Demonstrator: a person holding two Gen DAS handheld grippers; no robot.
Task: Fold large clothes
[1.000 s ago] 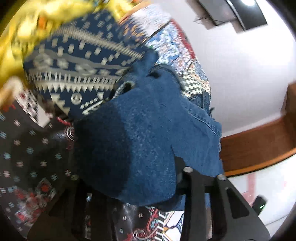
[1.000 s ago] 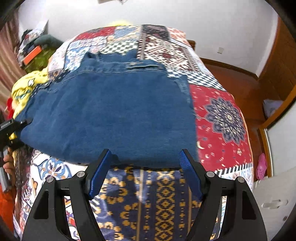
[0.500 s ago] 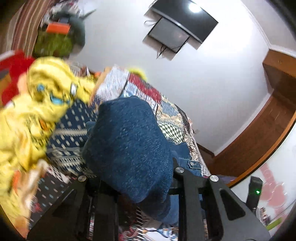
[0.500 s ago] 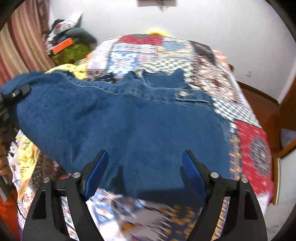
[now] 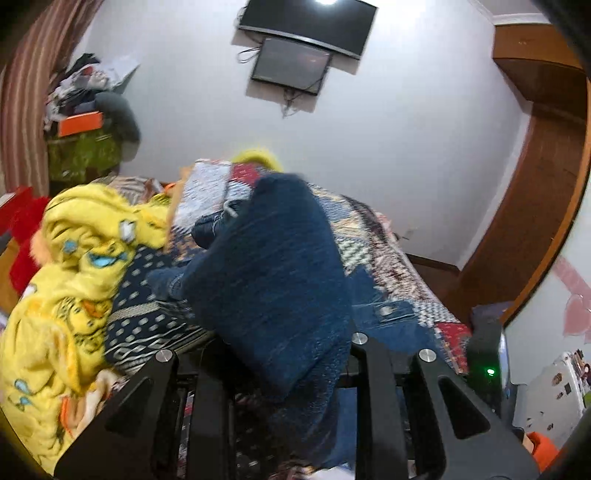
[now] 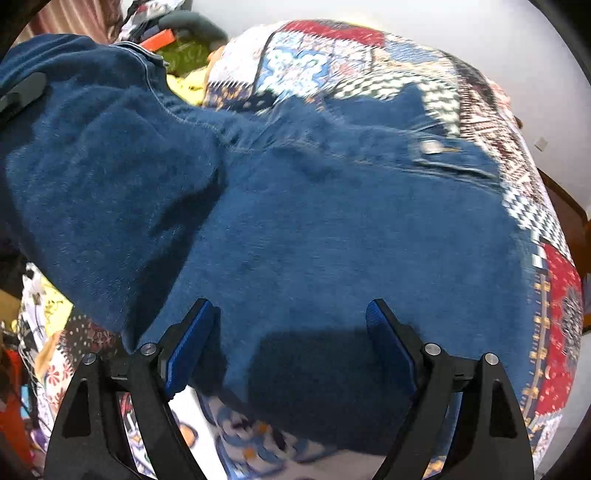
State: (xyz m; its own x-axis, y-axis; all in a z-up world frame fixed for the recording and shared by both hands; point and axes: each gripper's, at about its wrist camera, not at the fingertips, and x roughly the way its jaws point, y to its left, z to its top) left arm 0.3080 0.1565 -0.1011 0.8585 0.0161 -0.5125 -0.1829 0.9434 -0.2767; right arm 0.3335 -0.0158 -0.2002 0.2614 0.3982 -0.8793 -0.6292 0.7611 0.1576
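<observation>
A large blue denim garment (image 6: pixel 314 229) lies across the patchwork quilt (image 6: pixel 554 280) of a bed. My left gripper (image 5: pixel 284 373) is shut on one end of the denim (image 5: pixel 273 280) and holds it lifted above the bed. That raised end also shows at the far left of the right wrist view (image 6: pixel 74 122). My right gripper (image 6: pixel 291 343) is open, its blue pads (image 6: pixel 188 347) wide apart over the near hem of the denim, holding nothing.
A yellow printed blanket (image 5: pixel 66 280) is heaped on the bed's left side. A cluttered stand (image 5: pixel 85 147) is in the far left corner. A TV (image 5: pixel 306 26) hangs on the white wall. A wooden door frame (image 5: pixel 532 229) is to the right.
My left gripper has lifted its end of the denim up off the bed and swung it over. My right gripper has moved in closer over the garment's near hem.
</observation>
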